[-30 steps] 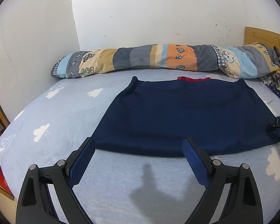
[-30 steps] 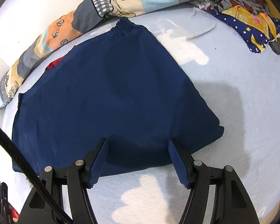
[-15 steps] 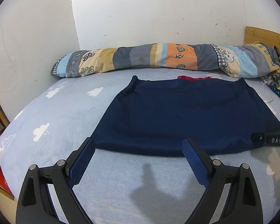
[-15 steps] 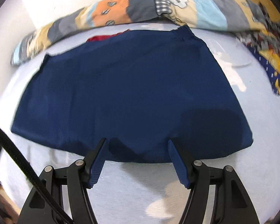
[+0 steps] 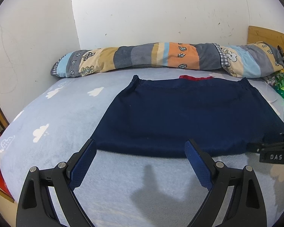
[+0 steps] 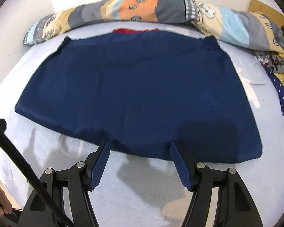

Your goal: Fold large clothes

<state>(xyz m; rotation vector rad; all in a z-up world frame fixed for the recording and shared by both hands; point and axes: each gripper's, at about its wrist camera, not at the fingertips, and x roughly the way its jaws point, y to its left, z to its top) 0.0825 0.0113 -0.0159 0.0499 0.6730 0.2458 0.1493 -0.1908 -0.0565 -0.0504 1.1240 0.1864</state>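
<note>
Navy garment lies flat in the middle of my view on the cloud-print bedsheet, waistband far, a red cloth peeking past it. I see my right gripper wide and empty over the near hem, my left gripper likewise wide. A patchwork bolster lines the far wall.

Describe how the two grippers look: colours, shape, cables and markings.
Both the left gripper and the right gripper have black angular linkage arms with silver pins and blue ribbed fingers. A black cable runs past the right one; its side shows "DAS" in white.
</note>
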